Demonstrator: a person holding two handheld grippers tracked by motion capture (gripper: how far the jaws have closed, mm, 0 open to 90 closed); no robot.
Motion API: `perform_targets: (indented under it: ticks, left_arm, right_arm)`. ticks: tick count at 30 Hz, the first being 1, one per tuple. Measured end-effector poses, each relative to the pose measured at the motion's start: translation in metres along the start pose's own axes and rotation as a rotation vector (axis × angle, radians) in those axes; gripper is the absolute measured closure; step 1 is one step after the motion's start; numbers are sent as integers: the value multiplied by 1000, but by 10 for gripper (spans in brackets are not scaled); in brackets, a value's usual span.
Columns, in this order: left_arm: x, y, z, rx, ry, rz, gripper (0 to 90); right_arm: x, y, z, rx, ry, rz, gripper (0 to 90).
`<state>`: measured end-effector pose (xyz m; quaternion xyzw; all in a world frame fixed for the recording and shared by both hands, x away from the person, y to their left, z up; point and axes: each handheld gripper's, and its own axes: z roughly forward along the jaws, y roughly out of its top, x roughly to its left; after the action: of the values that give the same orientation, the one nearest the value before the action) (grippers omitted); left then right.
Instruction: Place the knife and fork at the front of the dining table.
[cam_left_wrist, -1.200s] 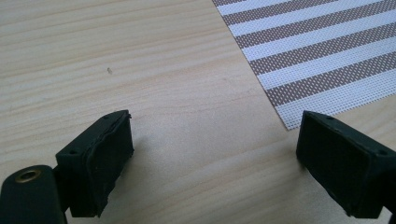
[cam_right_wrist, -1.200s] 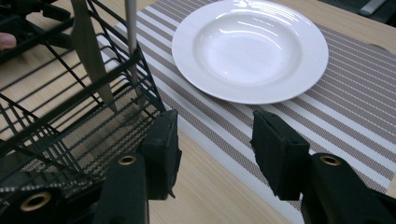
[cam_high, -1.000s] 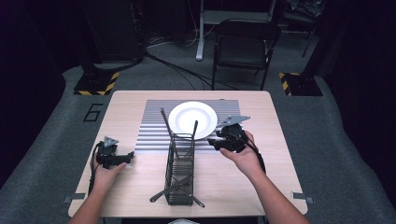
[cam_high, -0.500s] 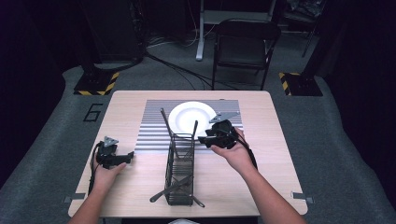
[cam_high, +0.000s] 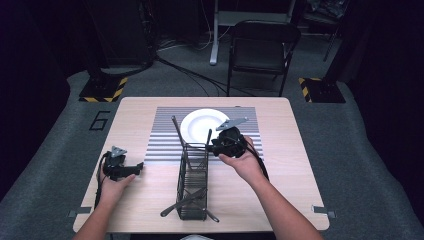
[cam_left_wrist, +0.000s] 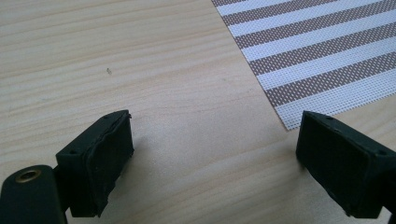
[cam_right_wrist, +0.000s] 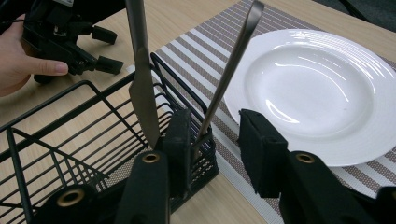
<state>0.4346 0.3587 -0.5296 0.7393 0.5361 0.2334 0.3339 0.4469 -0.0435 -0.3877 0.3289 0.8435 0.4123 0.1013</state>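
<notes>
The right gripper (cam_right_wrist: 215, 140) has been brought to the wire basket (cam_high: 192, 182), jaws just narrowed yet unclamped around the upright utensil handle (cam_right_wrist: 231, 65) at its 12 o'clock end, so a pull-out is judged imminent, while the left gripper (cam_left_wrist: 215, 163) is held apart over the worktop (cam_left_wrist: 140, 70).

The wooden tabletop (cam_high: 280, 190) carries a striped placemat (cam_high: 165, 135); a black wire basket (cam_high: 192, 185) stands at the mat's near edge.

Both utensil (cam_right_wrist: 233, 60) tops cut off by frame edge; lower ends hidden behind right gripper's fingers (cam_right_wrist: 180, 149).
</notes>
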Motion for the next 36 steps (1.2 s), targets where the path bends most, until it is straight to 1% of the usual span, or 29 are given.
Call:
perform_targets:
  ticks: [2,3,4,8,11,14,15,17,19,20,24,25,29,30,31,36]
  left_arm:
    - [0,0,0,0,0,0,108]
    - [0,0,0,0,0,0,108]
    - [0,0,0,0,0,0,108]
    - [0,0,0,0,0,0,108]
    - [0,0,0,0,0,0,109]
    - [0,0,0,0,0,0,108]
    - [0,0,0,0,0,0,109]
    - [0,0,0,0,0,0,108]
    - [0,0,0,0,0,0,108]
    - [0,0,0,0,0,0,108]
    - [0,0,0,0,0,0,108]
    - [0,0,0,0,0,0,108]
    - [0,0,0,0,0,0,108]
    - [0,0,0,0,0,0,108]
    - [0,0,0,0,0,0,108]
    - [0,0,0,0,0,0,108]
  right_arm:
    - [0,1,1,-3,7,-4,675]
    - [1,1,2,1,8,4,678]
    - [0,2,3,0,9,-4,679]
    - [-1,2,7,2,9,-7,683]
    - [0,3,9,2,12,-7,727]
    - [1,5,8,-3,15,2,747]
    - [1,5,8,-8,16,-12,753]
    - [1,6,8,-4,18,-8,773]
    - [3,7,8,0,8,-8,810]
    - [2,7,8,0,4,-18,821]
    - [3,7,7,0,21,-15,834]
    - [4,7,6,1,23,-8,840]
    - [9,7,4,-3,26,-34,848]
    - [11,7,4,-1,26,-38,849]
    - [12,7,4,0,25,-55,849]
    - [17,6,7,13,22,-85,842]
